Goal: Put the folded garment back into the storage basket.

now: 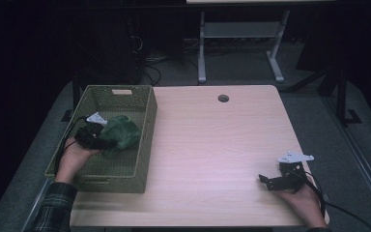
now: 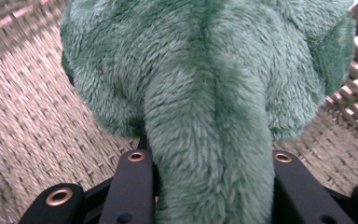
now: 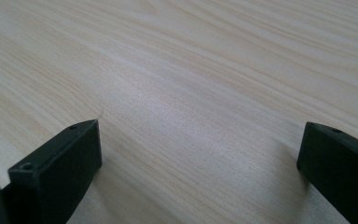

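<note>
Currently the left gripper is clamped on a green plush toy — in the left gripper view its jaws press a long fuzzy limb of the toy from both sides. Toy sits low inside the woven basket, toward the left-middle; whether it rests on the floor of the basket cannot be told.

Right gripper rests at the table's near right corner, jaws wide apart, nothing between them — bare wood grain ahead in the right gripper view.

Risks, as judged:
- Grip is on one limb only; the soft pile could slip through the pads if the toy is swung or tugged.
- Plush fibres could snag on the weave near the right wall, dragging the basket.
- Opening the jaws too high would let the toy roll or tip against a wall.

Room:
- Basket walls hem the left gripper on all sides; the near and left walls are closest to the hand. Exit is upward.
- Basket's left side overhangs the table edge.
- Table centre is open; right gripper sits close to the right edge.
</note>
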Demonstrator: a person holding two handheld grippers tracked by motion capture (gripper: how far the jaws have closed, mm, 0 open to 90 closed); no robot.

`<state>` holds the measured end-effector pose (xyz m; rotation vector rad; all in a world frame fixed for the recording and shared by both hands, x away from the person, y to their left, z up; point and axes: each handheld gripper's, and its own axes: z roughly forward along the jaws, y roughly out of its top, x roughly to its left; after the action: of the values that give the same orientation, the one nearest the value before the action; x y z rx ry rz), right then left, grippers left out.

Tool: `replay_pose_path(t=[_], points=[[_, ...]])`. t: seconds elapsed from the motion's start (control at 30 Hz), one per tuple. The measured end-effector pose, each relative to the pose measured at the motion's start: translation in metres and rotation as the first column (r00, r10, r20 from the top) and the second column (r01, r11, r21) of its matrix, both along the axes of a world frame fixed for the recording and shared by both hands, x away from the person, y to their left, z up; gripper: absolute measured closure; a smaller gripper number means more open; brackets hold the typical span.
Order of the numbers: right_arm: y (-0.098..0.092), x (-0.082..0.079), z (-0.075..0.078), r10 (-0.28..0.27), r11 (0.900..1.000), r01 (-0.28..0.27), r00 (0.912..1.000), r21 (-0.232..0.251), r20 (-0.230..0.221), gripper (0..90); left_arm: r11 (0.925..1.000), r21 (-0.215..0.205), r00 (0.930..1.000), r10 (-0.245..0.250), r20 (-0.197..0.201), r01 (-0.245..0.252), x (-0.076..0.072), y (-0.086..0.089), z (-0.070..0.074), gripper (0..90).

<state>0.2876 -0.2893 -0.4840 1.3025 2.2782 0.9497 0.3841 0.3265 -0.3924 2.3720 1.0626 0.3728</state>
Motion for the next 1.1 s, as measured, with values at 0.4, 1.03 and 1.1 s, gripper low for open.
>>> replay_pose_path(t=[0.4,1.03,1.1], points=[[0.000,0.000,0.000,0.001,1.000,-0.001,1.0000,0.000,0.000,0.0,0.9999,0.004,0.9989,0.014,-0.045,-0.014,0.002,0.001,-0.010,58.4],[0.000,0.000,0.000,0.002,1.000,-0.002,1.0000,0.000,0.001,0.0,0.9987,-0.010,0.9987,0.050,0.000,-0.050,0.000,0.001,-0.002,15.1],[0.000,0.000,0.000,0.002,1.000,-0.002,1.0000,0.000,0.000,0.0,0.9985,-0.022,0.9986,0.051,0.011,-0.051,-0.002,0.001,0.004,14.6]])
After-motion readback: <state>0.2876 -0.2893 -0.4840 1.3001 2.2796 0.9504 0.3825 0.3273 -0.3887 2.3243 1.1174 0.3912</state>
